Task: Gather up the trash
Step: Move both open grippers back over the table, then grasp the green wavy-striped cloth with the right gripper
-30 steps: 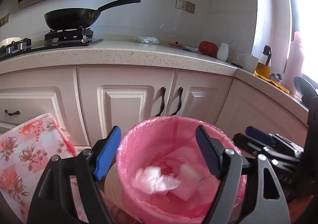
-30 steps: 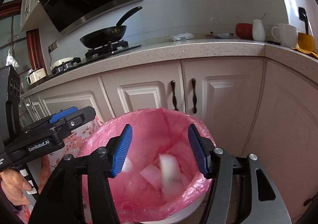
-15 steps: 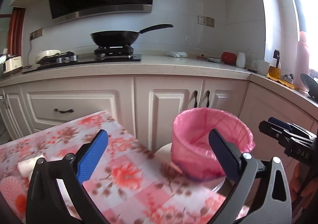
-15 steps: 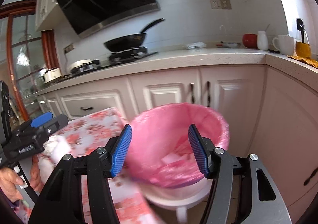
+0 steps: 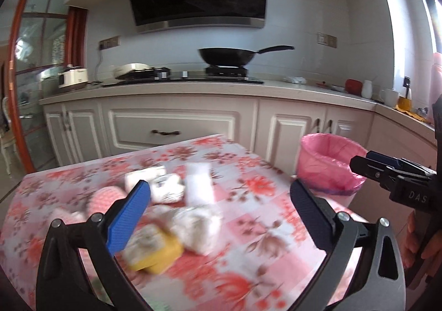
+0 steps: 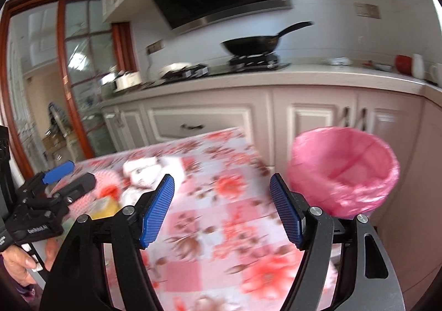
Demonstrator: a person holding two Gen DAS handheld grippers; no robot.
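Loose trash lies on the flowered tablecloth (image 5: 248, 228): a crumpled white tissue (image 5: 199, 225), a yellow piece (image 5: 160, 254), a white packet (image 5: 165, 186), a flat white sheet (image 5: 199, 186) and a pink lump (image 5: 105, 197). My left gripper (image 5: 218, 195) hangs over this pile, open wide and empty. The pink-lined bin (image 5: 328, 164) stands past the table's right edge. My right gripper (image 6: 221, 184) is above the cloth (image 6: 221, 200) with its jaws opening and nothing between them. The bin (image 6: 342, 173) is to its right, the trash pile (image 6: 141, 173) to its left by the left gripper (image 6: 60, 175).
Cream cabinets and a stone counter (image 5: 193, 87) run behind the table, with a black wok (image 5: 226, 55) on the hob. Cups and a red pot (image 5: 353, 86) stand at the counter's right end. A wood-framed glass door (image 6: 69, 76) is at the left. A hand (image 6: 19, 264) holds the left gripper.
Both grippers have drawn back from over the bin and swung left over the table. The left jaws have widened, the right ones too. The trash pile has come into view.
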